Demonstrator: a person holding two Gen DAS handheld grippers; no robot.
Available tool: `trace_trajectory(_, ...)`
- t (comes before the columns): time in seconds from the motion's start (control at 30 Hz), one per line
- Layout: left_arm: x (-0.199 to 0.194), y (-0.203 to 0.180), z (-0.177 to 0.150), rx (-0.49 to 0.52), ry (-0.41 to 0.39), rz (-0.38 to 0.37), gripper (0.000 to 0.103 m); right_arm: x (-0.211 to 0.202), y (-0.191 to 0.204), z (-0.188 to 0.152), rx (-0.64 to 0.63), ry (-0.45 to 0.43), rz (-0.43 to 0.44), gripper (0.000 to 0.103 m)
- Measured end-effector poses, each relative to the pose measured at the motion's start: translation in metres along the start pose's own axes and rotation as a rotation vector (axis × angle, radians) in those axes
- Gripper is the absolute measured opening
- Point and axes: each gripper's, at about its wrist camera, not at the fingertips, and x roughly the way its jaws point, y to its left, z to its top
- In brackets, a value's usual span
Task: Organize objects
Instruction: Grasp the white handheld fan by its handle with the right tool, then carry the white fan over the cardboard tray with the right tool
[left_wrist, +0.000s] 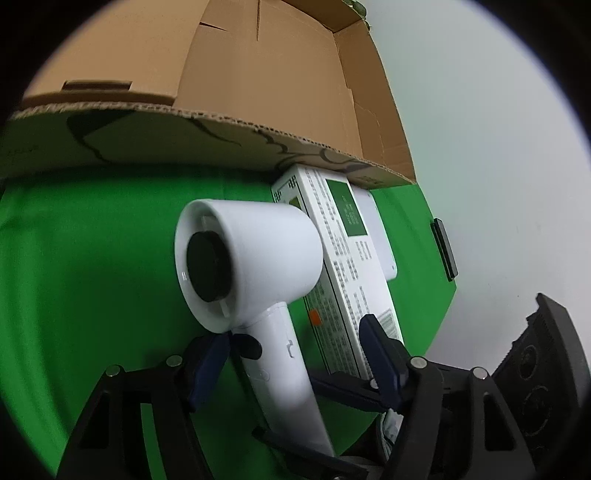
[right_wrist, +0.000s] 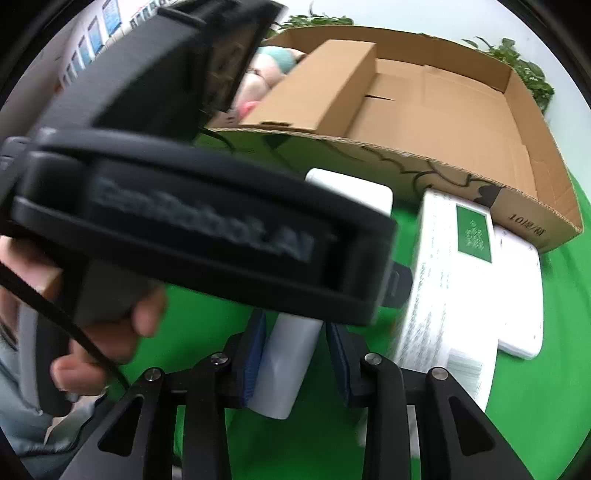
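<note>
Two tongs on one white hair dryer (left_wrist: 255, 254) (green counter (left_wrist: 92, 277)). Left tongs (left_wrist: 295, 354) spread around its handle. Right tongs (right_wrist: 295, 354) straddle the handle end; cannot tell if pinching.

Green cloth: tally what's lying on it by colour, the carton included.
White: 3 — hair dryer, printed box, flat device
Brown: 1 — carton
Total: 4
</note>
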Motion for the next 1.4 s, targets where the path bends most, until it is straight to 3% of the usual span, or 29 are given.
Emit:
trace_trajectory(0.23, -0.001, 0.005, -0.005, -0.04, -0.012, 0.043, 0.035, 0.012, 0.007, 0.006, -0.011, 0.043, -0.06, 0.034)
trace_trajectory(0.43, -0.005, -0.006, -0.007, -0.033, -0.041, 0.052, 0.035, 0.01, 0.007, 0.016, 0.019, 0.014, -0.086, 0.029)
trace_trajectory(0.63, -0.045, -0.045, 0.007, 0.067, -0.154, 0.089, 0.034, -0.016, 0.015, 0.048, 0.003, -0.077, -0.105, 0.029)
trace_trajectory(0.77, -0.079, -0.081, 0.029, 0.17, -0.246, 0.122, 0.034, -0.046, 0.02, 0.085, -0.025, -0.215, -0.139, 0.029)
trace_trajectory(0.97, -0.108, -0.119, 0.076, 0.271, -0.336, 0.125, 0.034, -0.074, 0.009, 0.145, -0.04, -0.344, -0.191, 0.029)
trace_trajectory(1.17, -0.129, -0.126, 0.157, 0.302, -0.351, 0.126, 0.034, -0.08, -0.018, 0.22, -0.044, -0.386, -0.215, 0.029)
trace_trajectory(1.2, -0.144, -0.115, 0.161, 0.3, -0.35, 0.128, 0.034, -0.08, -0.023, 0.232, -0.046, -0.385, -0.213, 0.029)
trace_trajectory(1.4, -0.134, -0.095, 0.199, 0.266, -0.311, 0.148, 0.034, -0.05, -0.046, 0.301, -0.032, -0.346, -0.174, 0.029)
